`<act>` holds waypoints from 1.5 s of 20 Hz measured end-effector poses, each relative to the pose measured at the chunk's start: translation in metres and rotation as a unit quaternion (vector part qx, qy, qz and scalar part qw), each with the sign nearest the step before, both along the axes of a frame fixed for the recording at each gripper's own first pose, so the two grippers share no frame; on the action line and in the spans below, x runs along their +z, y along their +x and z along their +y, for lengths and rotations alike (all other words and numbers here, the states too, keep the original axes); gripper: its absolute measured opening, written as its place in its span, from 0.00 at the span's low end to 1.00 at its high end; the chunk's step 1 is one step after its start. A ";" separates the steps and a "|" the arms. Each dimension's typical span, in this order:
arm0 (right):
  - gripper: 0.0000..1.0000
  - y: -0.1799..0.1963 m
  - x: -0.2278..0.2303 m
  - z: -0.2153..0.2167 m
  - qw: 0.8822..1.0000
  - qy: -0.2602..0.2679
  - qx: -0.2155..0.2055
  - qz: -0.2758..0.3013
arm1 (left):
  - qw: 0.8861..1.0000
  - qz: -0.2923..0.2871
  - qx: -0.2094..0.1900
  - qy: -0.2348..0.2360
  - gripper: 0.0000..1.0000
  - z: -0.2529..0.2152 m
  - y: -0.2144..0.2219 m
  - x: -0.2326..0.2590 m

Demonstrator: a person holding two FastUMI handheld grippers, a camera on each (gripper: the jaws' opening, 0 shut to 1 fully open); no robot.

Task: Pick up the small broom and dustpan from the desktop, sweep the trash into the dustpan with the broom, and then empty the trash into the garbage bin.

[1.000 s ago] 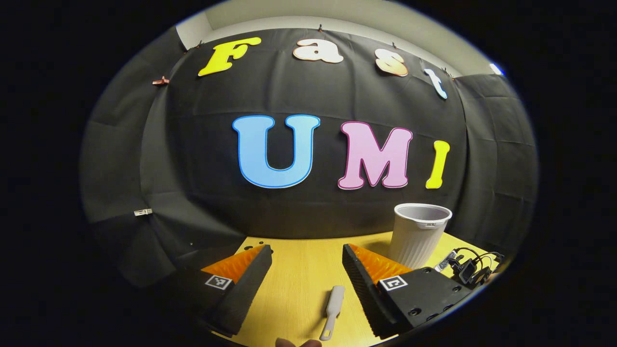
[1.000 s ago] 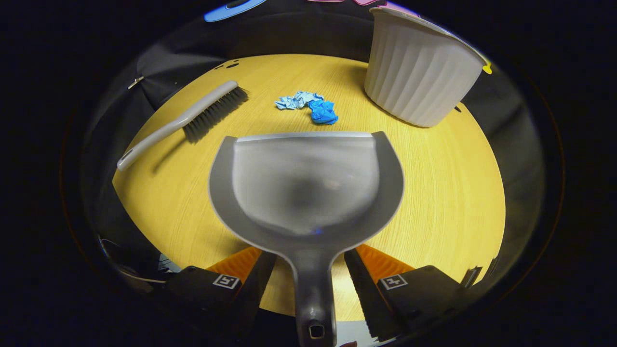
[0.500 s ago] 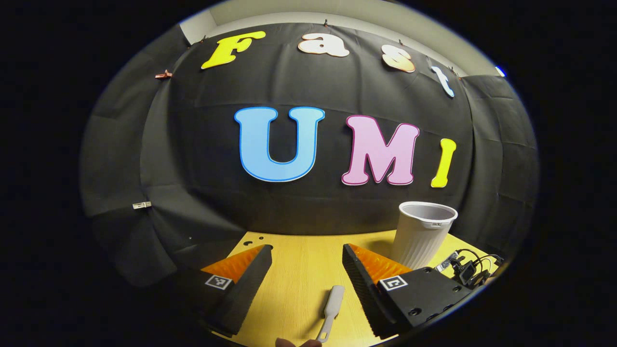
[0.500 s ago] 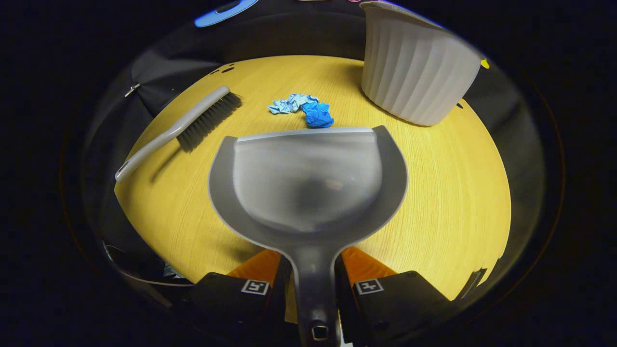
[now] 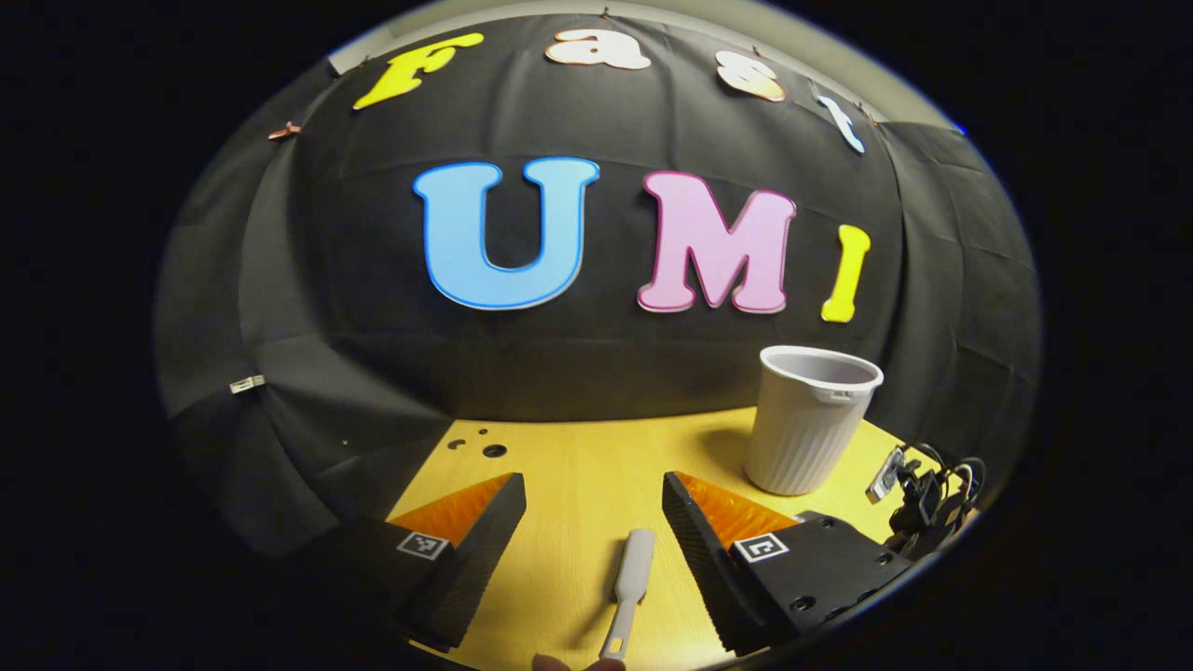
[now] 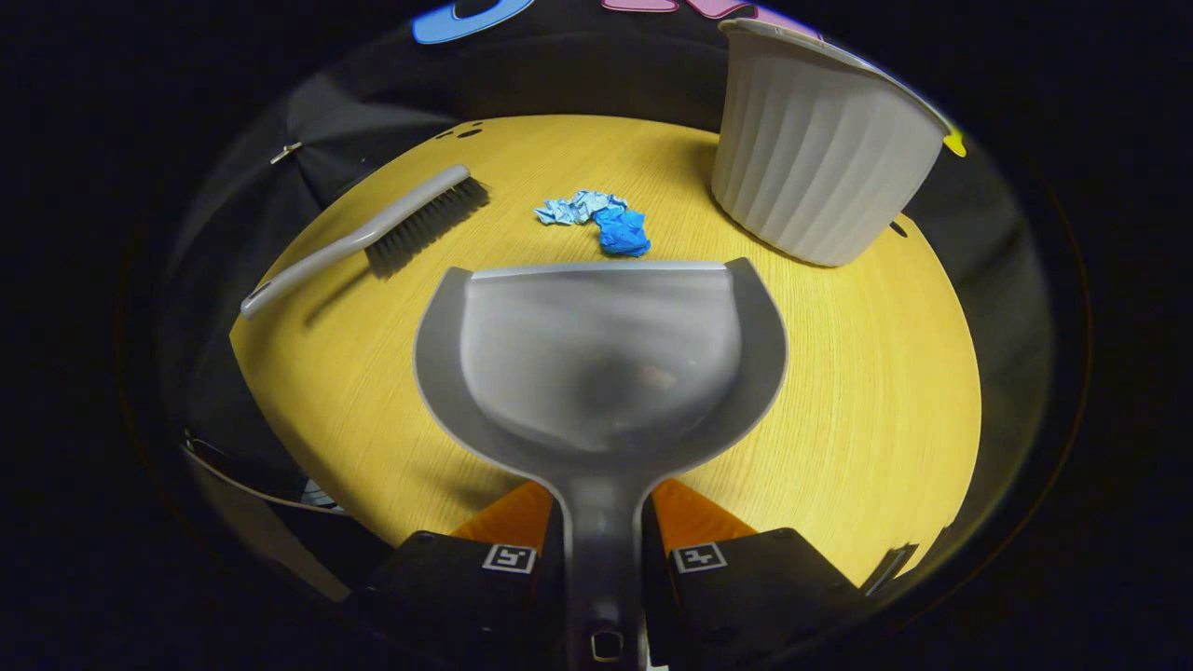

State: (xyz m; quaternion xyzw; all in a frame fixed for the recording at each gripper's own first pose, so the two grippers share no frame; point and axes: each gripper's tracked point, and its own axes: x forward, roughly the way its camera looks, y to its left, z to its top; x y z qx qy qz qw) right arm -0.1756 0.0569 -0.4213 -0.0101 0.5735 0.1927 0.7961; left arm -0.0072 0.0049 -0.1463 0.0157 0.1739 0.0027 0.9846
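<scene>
The step in hand is the pick-up of the 2 tools, and it is half done. In the right gripper view the right gripper has its 2 fingers closed against either side of the dustpan handle, so the grey dustpan is gripped, its straight front lip pointing at the trash; whether the pan is resting on the yellow desktop or lifted slightly I cannot tell. Just beyond that lip lies the trash: a crumpled dark blue paper ball touching a paler blue scrap. The small broom lies flat on the desktop to the left of the trash, bristles toward it, handle trailing away. The white ribbed garbage bin stands upright at the far right of the desk, near the trash but apart from it. In the left gripper view the left gripper is spread wide and holds nothing; the broom's handle end lies on the desk between its fingers but below them, touched by neither. My judgement is that the next move calls for lowering the left gripper onto that handle, squaring the fingers across it and closing firmly, since a thin flat-lying handle can roll or slip, before any sweeping toward the dustpan begins.
</scene>
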 end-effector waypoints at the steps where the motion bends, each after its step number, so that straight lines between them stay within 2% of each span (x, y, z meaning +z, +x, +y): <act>1: 0.38 0.000 0.002 -0.003 1.000 -0.002 0.009 0.001 | 1.000 0.013 -0.009 0.002 0.95 -0.002 0.002 -0.012; 7: 0.38 0.008 0.024 -0.024 0.999 0.007 0.040 -0.011 | 0.989 0.134 -0.056 -0.016 0.95 -0.020 -0.005 -0.090; 10: 0.38 0.013 0.029 -0.036 0.999 0.008 0.037 -0.014 | 0.973 0.217 -0.075 -0.025 0.95 -0.026 -0.012 -0.135; 14: 0.38 0.012 0.030 -0.049 0.999 0.001 0.042 -0.021 | 0.946 0.313 -0.075 -0.040 0.95 -0.027 -0.030 -0.191; 15: 0.38 0.012 0.029 -0.049 0.999 0.002 0.045 -0.020 | 0.940 0.332 -0.076 -0.036 0.92 -0.027 -0.031 -0.204; 16: 0.38 0.010 0.029 -0.049 0.999 0.002 0.047 -0.021 | 0.935 0.346 -0.077 -0.029 0.95 -0.027 -0.031 -0.214; 21: 0.38 0.006 0.027 -0.050 0.999 0.004 0.048 -0.020 | 0.916 0.394 -0.076 -0.002 0.88 -0.019 -0.030 -0.248; 24: 0.38 0.004 0.026 -0.050 0.999 0.005 0.046 -0.018 | 0.910 0.410 -0.068 0.005 0.85 -0.017 -0.028 -0.262; 26: 0.38 0.003 0.027 -0.053 0.999 0.004 0.045 -0.019 | 0.906 0.417 -0.065 0.012 0.77 -0.013 -0.027 -0.265; 27: 0.38 0.003 0.025 -0.053 0.999 0.004 0.043 -0.018 | 0.905 0.420 -0.066 0.016 0.69 -0.013 -0.027 -0.268; 30: 0.38 0.001 0.026 -0.057 0.999 0.003 0.035 -0.016 | 0.901 0.427 -0.065 0.027 0.61 -0.011 -0.024 -0.273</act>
